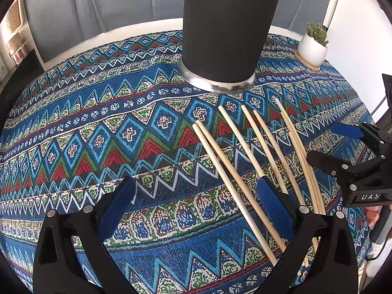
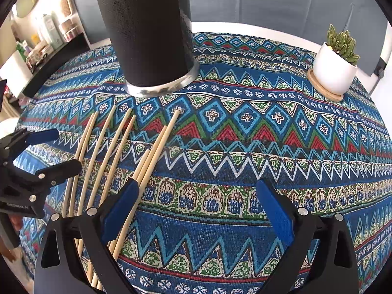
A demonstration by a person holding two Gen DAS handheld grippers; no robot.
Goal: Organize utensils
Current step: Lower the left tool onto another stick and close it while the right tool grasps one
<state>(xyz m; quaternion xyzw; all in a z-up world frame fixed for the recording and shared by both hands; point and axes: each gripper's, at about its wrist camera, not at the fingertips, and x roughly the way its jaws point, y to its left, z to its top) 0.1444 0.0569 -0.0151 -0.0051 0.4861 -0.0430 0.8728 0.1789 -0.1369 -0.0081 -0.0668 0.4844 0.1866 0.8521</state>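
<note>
Several wooden chopsticks (image 1: 247,147) lie loose on the patterned tablecloth, fanned toward a tall black cylinder holder (image 1: 227,27) with a metal base. In the right wrist view the chopsticks (image 2: 110,152) lie at the left and the holder (image 2: 149,31) stands behind them. My left gripper (image 1: 198,208) is open and empty above the cloth, its right finger over the chopsticks. My right gripper (image 2: 196,210) is open and empty, its left finger over the chopsticks. Each gripper shows in the other view: the right one (image 1: 325,144) and the left one (image 2: 66,147), both open.
A small cactus in a white pot (image 2: 335,68) stands on a wooden coaster at the back right of the round table (image 1: 117,33); it also shows in the left wrist view (image 1: 313,46). A shelf with bottles (image 2: 49,34) is off to the left.
</note>
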